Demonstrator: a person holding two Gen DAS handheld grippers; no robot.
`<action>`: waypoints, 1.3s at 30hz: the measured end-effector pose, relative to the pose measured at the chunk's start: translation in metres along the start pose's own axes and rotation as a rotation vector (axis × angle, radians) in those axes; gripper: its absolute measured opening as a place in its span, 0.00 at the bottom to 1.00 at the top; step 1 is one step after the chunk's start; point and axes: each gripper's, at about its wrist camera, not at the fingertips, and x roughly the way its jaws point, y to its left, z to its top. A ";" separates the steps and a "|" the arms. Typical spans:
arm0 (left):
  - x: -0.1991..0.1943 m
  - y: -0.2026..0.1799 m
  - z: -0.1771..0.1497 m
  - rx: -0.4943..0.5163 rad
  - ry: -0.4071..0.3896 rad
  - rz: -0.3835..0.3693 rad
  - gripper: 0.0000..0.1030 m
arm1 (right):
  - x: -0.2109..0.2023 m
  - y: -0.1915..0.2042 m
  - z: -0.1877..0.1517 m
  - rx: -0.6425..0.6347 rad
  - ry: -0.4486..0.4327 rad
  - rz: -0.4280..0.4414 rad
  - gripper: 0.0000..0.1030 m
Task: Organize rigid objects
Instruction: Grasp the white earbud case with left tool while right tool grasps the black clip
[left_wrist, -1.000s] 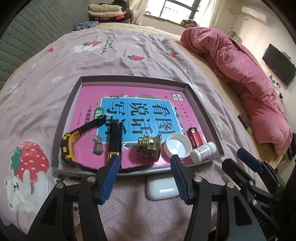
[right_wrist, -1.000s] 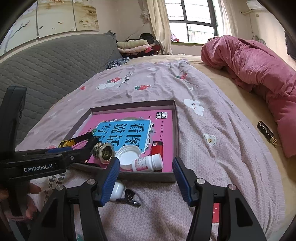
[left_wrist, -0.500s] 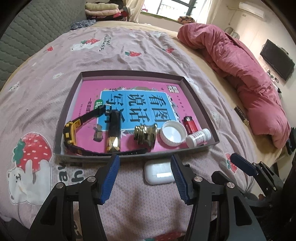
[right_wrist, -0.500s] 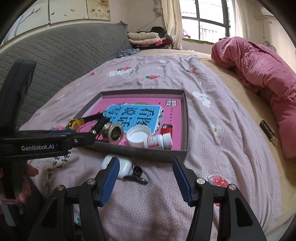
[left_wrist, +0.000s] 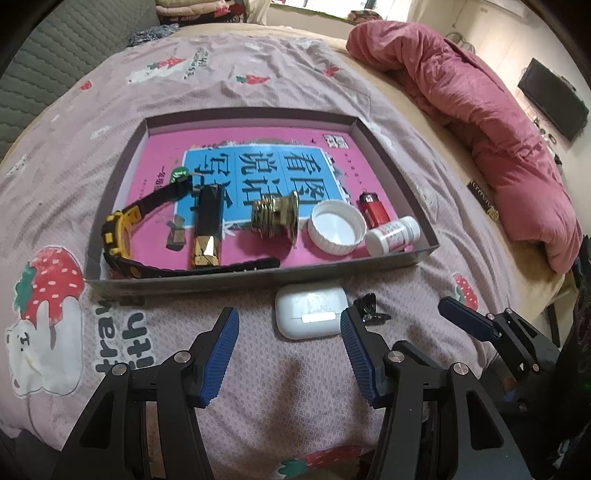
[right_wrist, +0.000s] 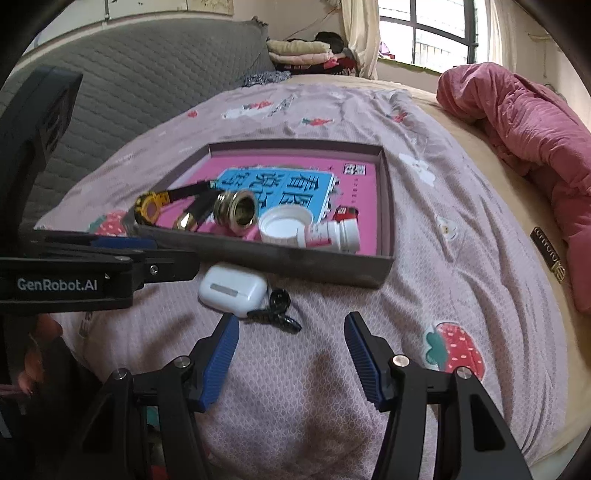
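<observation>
Left tongs (left_wrist: 288, 350) and right tongs (right_wrist: 291, 356), both spread apart and holding nothing, above the bed (right_wrist: 461, 295). Just ahead, a white earbud case (left_wrist: 311, 311) and a black clip (right_wrist: 275, 312) lie on the sheet beside the tray's (left_wrist: 258, 278) near wall. Inside the tray: watch (left_wrist: 122, 236), brass fitting (left_wrist: 275, 214), white cap (left_wrist: 338, 227), pill bottle (left_wrist: 393, 234), red lighter (left_wrist: 373, 210).
</observation>
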 end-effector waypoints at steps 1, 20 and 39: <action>0.003 -0.001 0.000 0.003 0.005 -0.001 0.57 | 0.002 0.000 0.000 -0.002 0.005 0.000 0.57; 0.052 -0.025 0.011 0.044 0.099 0.023 0.57 | 0.026 -0.003 -0.002 -0.049 0.029 0.005 0.57; 0.076 -0.021 0.015 0.034 0.175 0.056 0.61 | 0.051 0.002 0.001 -0.140 0.006 0.050 0.57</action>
